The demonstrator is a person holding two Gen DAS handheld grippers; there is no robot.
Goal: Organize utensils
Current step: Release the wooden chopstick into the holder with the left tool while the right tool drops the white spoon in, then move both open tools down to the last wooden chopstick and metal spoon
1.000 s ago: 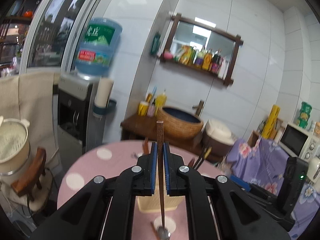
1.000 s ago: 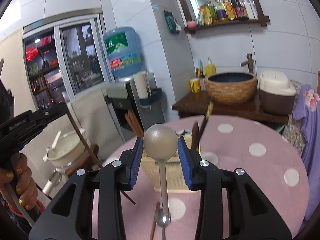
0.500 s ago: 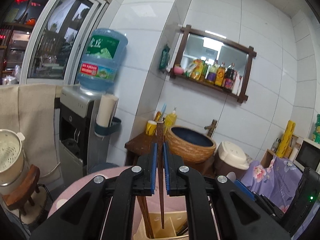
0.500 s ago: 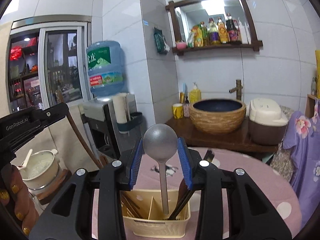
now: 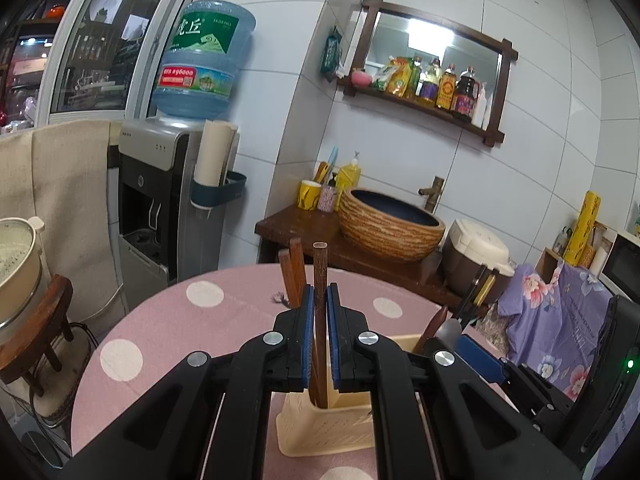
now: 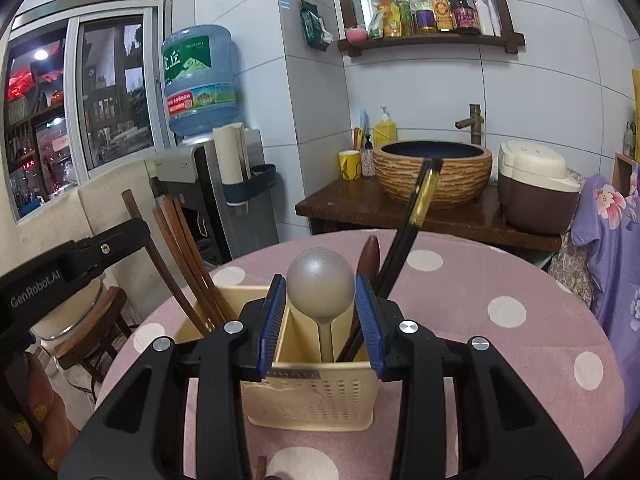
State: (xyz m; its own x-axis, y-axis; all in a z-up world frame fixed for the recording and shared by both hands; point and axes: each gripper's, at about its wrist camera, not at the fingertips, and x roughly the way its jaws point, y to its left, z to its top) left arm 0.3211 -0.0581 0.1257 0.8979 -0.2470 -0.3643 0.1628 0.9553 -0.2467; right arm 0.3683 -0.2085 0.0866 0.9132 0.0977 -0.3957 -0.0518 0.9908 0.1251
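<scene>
A cream utensil holder (image 6: 312, 396) stands on the pink dotted table. My right gripper (image 6: 320, 296) is shut on the bowl of a silver spoon (image 6: 320, 280), whose handle reaches down into the holder's middle compartment. Black chopsticks with a gold band (image 6: 424, 196) lean in the right compartment, and brown chopsticks (image 6: 188, 256) in the left one. My left gripper (image 5: 320, 300) is shut on one upright brown chopstick (image 5: 320, 264); its lower end is inside the holder (image 5: 324, 420). More brown chopsticks (image 5: 292, 276) stand just behind it.
The round table (image 6: 460, 288) has open cloth around the holder. A brown utensil end (image 6: 262, 466) lies near its front edge. Behind are a water dispenser (image 5: 172, 200), a woven basin (image 6: 432, 172) and a rice cooker (image 6: 536, 188). A hand (image 6: 36, 404) is at lower left.
Both grippers have sunk and come forward over the holder. The chopstick's lower end and the spoon's handle have gone down into its compartments. Both grips are unchanged.
</scene>
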